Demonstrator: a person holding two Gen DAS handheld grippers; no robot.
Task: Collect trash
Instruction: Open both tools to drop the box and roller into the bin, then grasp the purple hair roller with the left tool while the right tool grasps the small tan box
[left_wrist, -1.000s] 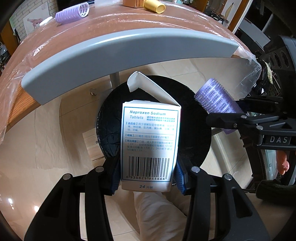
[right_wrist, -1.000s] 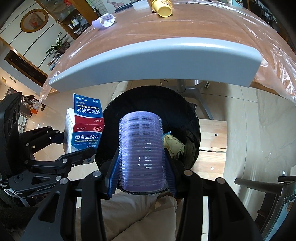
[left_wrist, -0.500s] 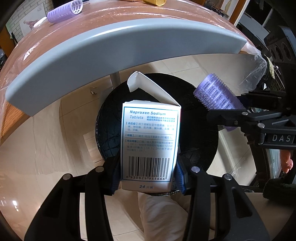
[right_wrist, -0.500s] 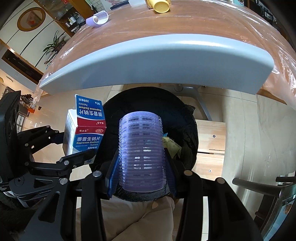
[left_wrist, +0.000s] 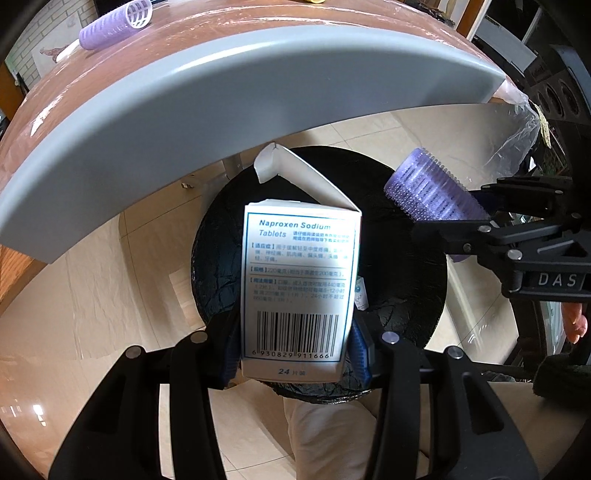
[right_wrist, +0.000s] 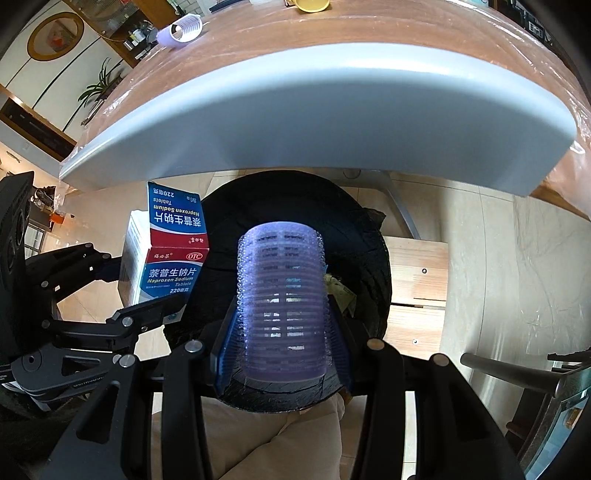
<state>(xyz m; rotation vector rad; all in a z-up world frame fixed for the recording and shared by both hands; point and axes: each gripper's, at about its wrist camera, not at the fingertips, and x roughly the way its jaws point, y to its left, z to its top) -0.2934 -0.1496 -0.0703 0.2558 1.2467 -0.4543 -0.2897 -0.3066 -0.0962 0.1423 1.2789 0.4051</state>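
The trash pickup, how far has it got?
Done: some scraps already lie in the black bin. In hand: left gripper holds a tablet box, right gripper a purple roller, both above the bin. Left: another roller on the table.

Changes noted: in both my wrist views the table (left_wrist: 207, 48) edge sits larger and lower, the bin (right_wrist: 369, 258) tucked further beneath it. Spare purple roller (left_wrist: 114, 26) on the table and yellow cup (right_wrist: 312, 4) have slid toward the top border.
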